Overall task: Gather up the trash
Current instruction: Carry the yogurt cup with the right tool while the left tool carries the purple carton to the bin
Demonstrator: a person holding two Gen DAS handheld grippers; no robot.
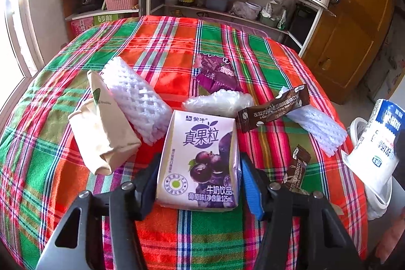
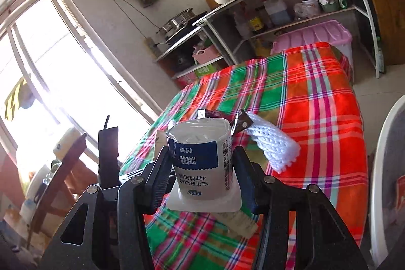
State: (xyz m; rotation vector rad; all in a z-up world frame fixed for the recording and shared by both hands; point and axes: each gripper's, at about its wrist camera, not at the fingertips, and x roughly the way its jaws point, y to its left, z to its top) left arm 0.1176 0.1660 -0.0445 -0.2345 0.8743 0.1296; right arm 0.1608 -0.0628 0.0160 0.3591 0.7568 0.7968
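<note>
The left tongs (image 1: 198,181) clamp a purple grape milk carton (image 1: 200,161) standing on the plaid-covered counter (image 1: 164,47), one finger against each side. The right tongs (image 2: 202,168) grip a white yogurt cup (image 2: 202,161) upside down, held above the counter's edge, its rim toward the camera.
</note>
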